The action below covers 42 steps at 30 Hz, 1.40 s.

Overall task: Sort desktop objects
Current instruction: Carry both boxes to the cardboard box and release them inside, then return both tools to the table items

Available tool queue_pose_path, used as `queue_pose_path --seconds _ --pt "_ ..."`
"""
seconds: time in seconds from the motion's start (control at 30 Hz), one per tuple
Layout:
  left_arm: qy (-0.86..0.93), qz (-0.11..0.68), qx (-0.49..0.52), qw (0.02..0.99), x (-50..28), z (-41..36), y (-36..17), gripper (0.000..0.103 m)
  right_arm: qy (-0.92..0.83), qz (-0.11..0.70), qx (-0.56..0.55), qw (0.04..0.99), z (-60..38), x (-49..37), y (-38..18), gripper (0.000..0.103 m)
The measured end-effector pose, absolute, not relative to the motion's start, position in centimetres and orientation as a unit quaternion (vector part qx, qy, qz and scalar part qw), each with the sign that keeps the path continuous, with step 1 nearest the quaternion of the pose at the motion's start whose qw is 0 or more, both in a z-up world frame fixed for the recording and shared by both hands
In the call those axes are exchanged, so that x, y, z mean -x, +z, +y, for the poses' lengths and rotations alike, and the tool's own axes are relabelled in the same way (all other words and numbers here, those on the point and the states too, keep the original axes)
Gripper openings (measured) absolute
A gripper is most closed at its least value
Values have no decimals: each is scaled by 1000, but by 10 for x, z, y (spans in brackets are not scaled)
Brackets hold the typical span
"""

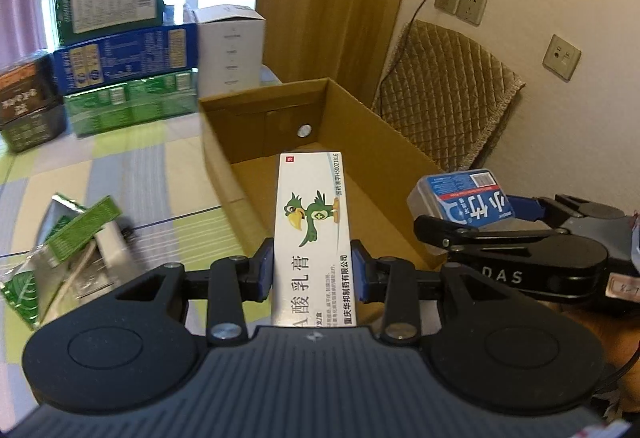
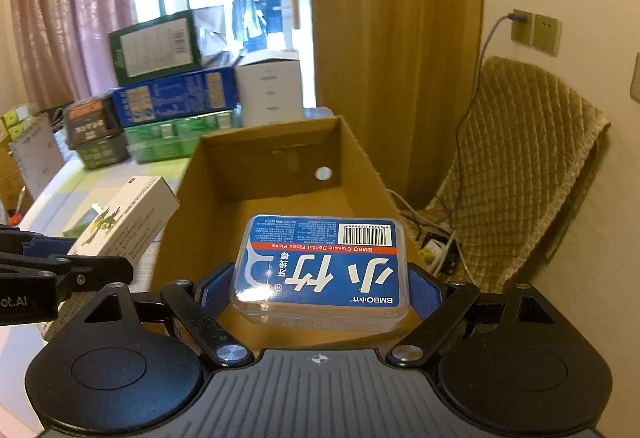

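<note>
**Both grippers loaded above the open carton**

Here, the left gripper (image 1: 313, 270) is clamped on a long white cardboard ointment box printed with a green cartoon bird (image 1: 310, 230), its blue pads pressing the two narrow long edges near the box's lower half. The box points forward over the open brown corrugated cardboard carton (image 1: 372, 130), whose floor looks bare apart from a round hole in the far wall. The right gripper (image 2: 322, 288) grips a flat, clear-lidded plastic case of dental floss picks with a blue label (image 2: 324, 266), held by its short ends and poised above the same carton.

The ointment box is likely light and hollow; thin card gives under a hard squeeze, so pressing on the folded edges, as here, is the stiffer choice. The floss case looks rigid and smooth, probably slippery against the pads, and gripping across its width at the middle should keep it level.

On the striped green-and-grey tablecloth (image 1: 132, 166) to the left lie green and silver foil sachets (image 1: 68, 238), not yet sorted. Beyond them stands a stack of green and blue printed boxes (image 1: 128, 50).
</note>
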<state>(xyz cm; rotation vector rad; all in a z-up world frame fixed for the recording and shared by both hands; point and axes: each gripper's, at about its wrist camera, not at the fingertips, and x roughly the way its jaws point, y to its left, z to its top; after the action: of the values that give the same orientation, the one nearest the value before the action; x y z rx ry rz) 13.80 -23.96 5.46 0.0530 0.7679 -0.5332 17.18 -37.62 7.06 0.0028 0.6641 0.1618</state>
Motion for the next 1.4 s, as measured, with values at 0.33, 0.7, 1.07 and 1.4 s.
queue_pose_path --seconds 0.33,0.7,1.07,1.4 --pt "-266 388 -22 882 -169 -273 33 33 66 342 -10 937 -401 -199 52 85" --pt "-258 388 -23 885 -185 -270 22 35 65 341 -3 938 -395 -210 46 85" --pt "-217 369 12 904 -169 -215 41 41 108 357 -29 927 -378 -215 42 87" --pt "-171 379 16 909 -140 -164 39 44 106 346 -35 932 -363 -186 59 92"
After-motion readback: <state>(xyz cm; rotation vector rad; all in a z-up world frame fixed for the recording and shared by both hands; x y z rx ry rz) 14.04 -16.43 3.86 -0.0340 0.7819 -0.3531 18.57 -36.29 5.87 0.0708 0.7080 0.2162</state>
